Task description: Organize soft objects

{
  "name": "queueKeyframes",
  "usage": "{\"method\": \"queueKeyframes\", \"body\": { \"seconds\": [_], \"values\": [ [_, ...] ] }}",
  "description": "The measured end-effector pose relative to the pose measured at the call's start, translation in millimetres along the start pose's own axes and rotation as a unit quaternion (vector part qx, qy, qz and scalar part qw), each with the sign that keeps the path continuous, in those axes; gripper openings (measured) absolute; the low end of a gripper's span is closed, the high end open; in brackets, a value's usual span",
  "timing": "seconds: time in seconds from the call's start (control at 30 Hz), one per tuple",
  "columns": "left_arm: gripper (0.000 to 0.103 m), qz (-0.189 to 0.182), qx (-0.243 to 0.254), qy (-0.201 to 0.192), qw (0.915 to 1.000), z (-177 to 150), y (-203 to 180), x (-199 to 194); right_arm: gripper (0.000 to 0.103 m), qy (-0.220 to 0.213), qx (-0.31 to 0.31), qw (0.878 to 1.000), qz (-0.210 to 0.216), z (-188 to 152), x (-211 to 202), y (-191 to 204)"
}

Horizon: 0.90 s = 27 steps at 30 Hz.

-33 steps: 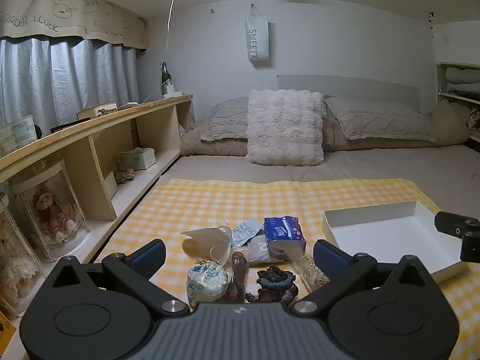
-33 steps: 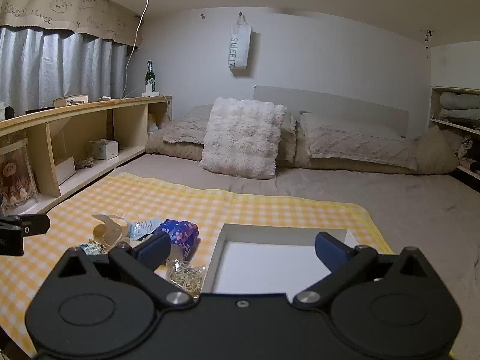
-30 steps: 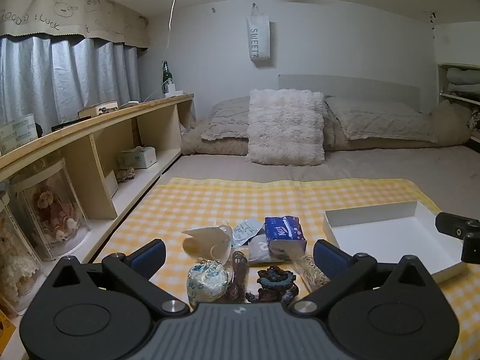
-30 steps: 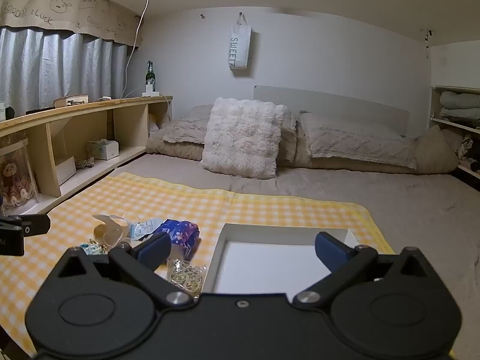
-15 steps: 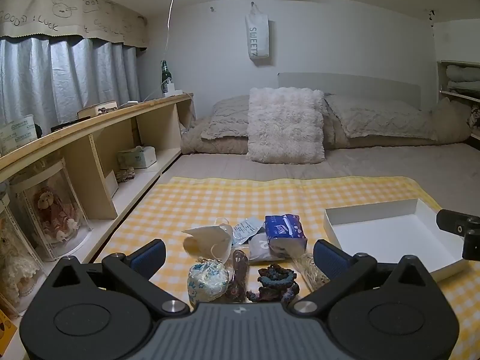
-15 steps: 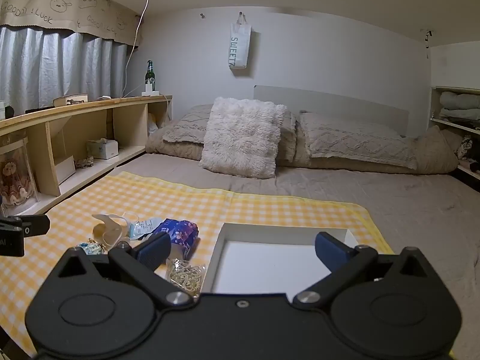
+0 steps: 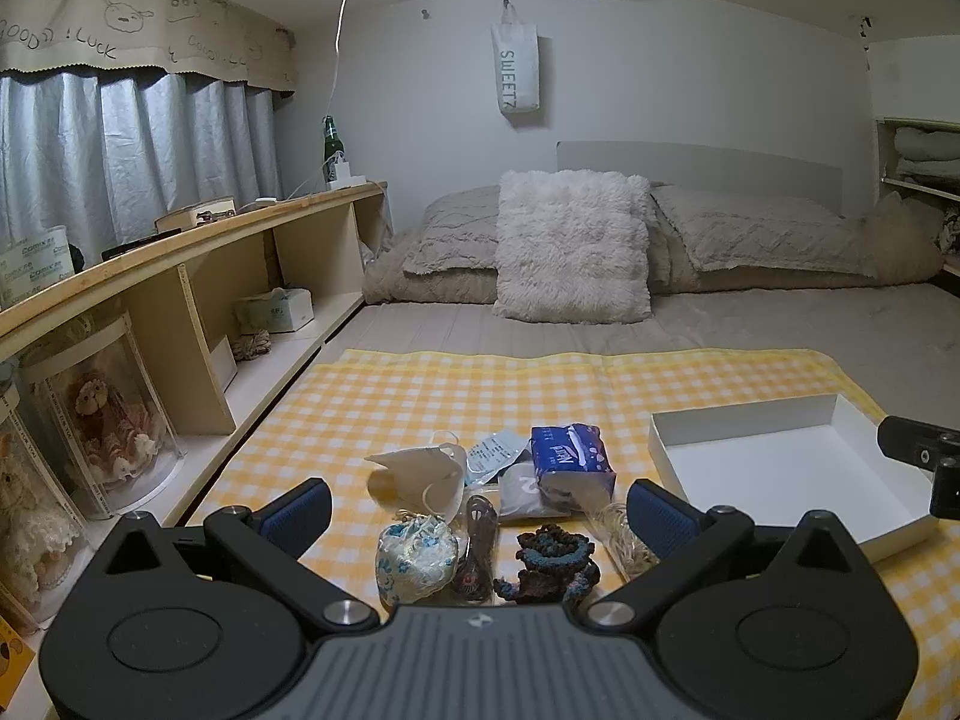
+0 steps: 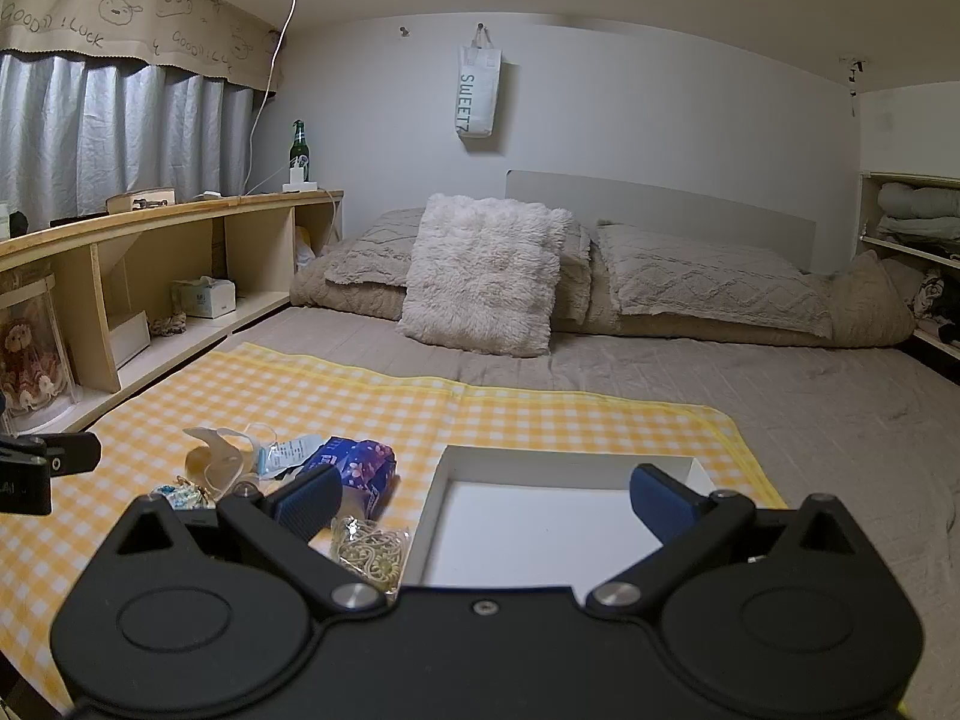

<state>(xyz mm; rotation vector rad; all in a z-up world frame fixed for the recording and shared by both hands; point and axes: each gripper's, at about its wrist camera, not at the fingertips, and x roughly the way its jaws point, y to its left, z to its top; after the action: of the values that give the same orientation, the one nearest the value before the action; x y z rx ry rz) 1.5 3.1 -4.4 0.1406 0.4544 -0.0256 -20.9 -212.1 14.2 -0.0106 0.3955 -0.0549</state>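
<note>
A pile of small soft things lies on the yellow checked cloth (image 7: 456, 396): a white face mask (image 7: 420, 468), a blue tissue pack (image 7: 570, 459), a floral pouch (image 7: 416, 552), a dark knitted scrunchie (image 7: 555, 561) and a bag of rubber bands (image 8: 369, 549). An empty white box (image 7: 780, 468) sits to their right. My left gripper (image 7: 477, 510) is open and empty, just short of the pile. My right gripper (image 8: 486, 498) is open and empty over the white box's (image 8: 558, 516) near edge.
A wooden shelf unit (image 7: 180, 300) with dolls and a tissue box runs along the left. Pillows (image 7: 570, 252) and bedding lie at the far end of the bed. The cloth's front edge is near both grippers.
</note>
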Motion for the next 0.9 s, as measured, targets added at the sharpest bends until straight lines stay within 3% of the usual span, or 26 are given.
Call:
{"method": "queueKeyframes", "body": {
  "seconds": [0.9],
  "values": [
    [0.103,0.002,0.001,0.003,1.0000,-3.8,0.7,2.0,0.103,0.002,-0.004,1.000,-0.002,-1.8,-0.8,-2.1]
  ]
}}
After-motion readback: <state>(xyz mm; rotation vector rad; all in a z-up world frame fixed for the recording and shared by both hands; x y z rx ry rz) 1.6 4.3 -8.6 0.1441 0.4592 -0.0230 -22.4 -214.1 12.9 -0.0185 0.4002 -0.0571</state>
